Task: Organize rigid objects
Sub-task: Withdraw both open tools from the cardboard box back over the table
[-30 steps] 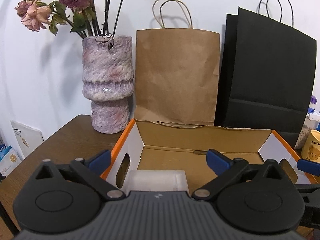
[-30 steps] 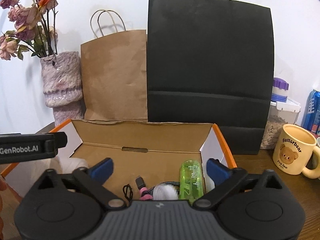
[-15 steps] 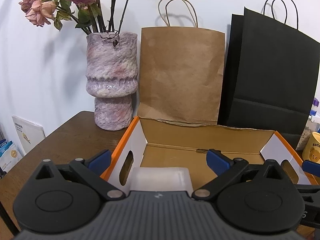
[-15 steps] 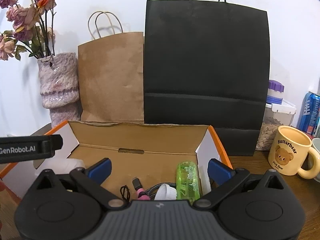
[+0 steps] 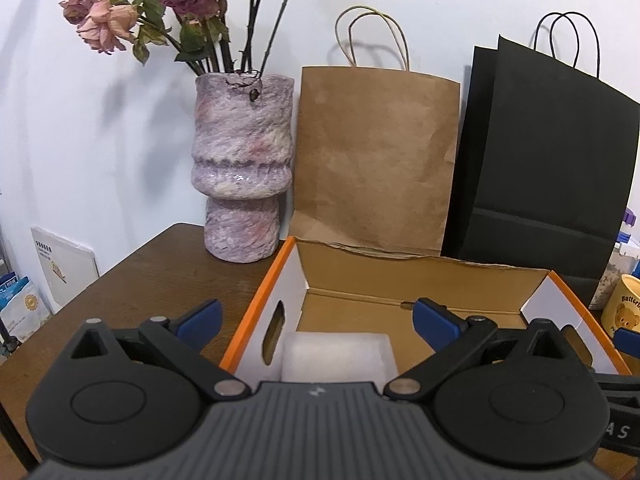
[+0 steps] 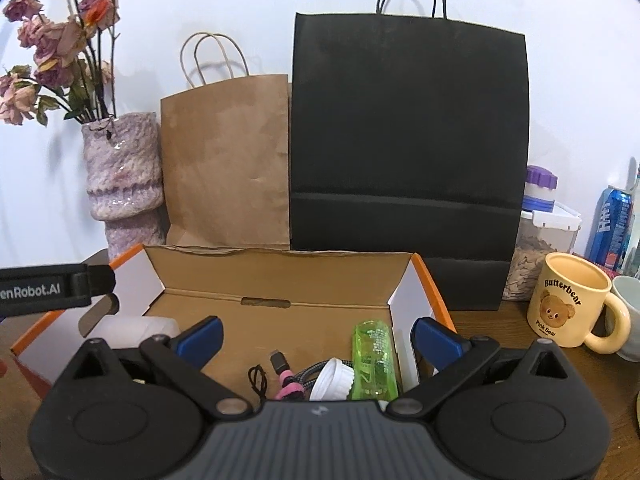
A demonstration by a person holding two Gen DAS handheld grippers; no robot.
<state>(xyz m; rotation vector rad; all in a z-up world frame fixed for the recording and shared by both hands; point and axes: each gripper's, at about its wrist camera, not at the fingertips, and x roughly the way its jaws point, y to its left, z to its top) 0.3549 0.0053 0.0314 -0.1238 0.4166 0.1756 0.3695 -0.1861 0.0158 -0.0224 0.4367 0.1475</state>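
Observation:
An open cardboard box with orange edges [image 5: 264,296] [image 6: 432,284] sits on the brown table. Inside it lie a white translucent block [image 5: 336,354] [image 6: 136,330] at the left end, and a green bottle [image 6: 374,360], a white cap [image 6: 332,378] and a pink-ended cable [image 6: 290,380] at the right end. My left gripper [image 5: 316,320] is open and empty, above the box's left end. My right gripper [image 6: 318,336] is open and empty, above the box's right end. The left gripper's side shows in the right wrist view [image 6: 52,290].
A purple vase with dried roses [image 5: 242,168], a brown paper bag [image 5: 374,156] and a black paper bag [image 6: 408,152] stand behind the box against the wall. A yellow bear mug [image 6: 568,304], a seed jar [image 6: 540,240] and a blue can [image 6: 614,224] stand at the right.
Both grippers have risen and drawn back a little from the box, so more of its inside shows. Both stay open and empty. The things in the box have not moved.

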